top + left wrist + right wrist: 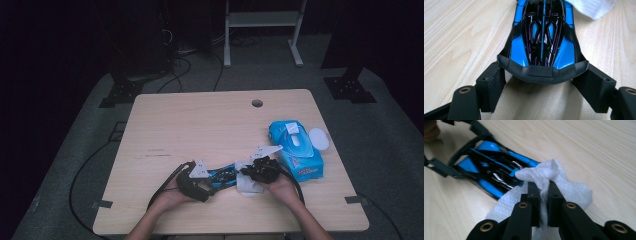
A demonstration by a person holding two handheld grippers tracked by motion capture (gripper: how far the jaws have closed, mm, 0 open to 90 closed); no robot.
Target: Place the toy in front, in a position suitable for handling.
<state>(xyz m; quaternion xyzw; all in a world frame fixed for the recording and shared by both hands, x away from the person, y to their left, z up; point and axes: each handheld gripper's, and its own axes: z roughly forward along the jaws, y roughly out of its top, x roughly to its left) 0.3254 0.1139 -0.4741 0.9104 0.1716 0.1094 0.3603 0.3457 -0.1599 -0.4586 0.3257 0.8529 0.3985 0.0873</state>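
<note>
A blue and black toy car [225, 176] [543, 37] lies on the wooden table [190, 120] near its front edge. My left gripper [211, 183] [544, 85] is shut on the car, one jaw pressing each end of its black rear wing. My right gripper [250, 175] [541, 192] is shut on a crumpled white wipe [248, 188] [574, 190]. The wipe rests against the far end of the car [489, 170]. A corner of the wipe [594, 6] lies beside the car's nose in the left gripper view.
A blue pack of wet wipes [297, 150] lies to the right of the grippers, its white lid [318, 138] flipped open. A cable hole [257, 103] sits near the table's far edge. A white metal stand [262, 20] and cables are on the floor behind.
</note>
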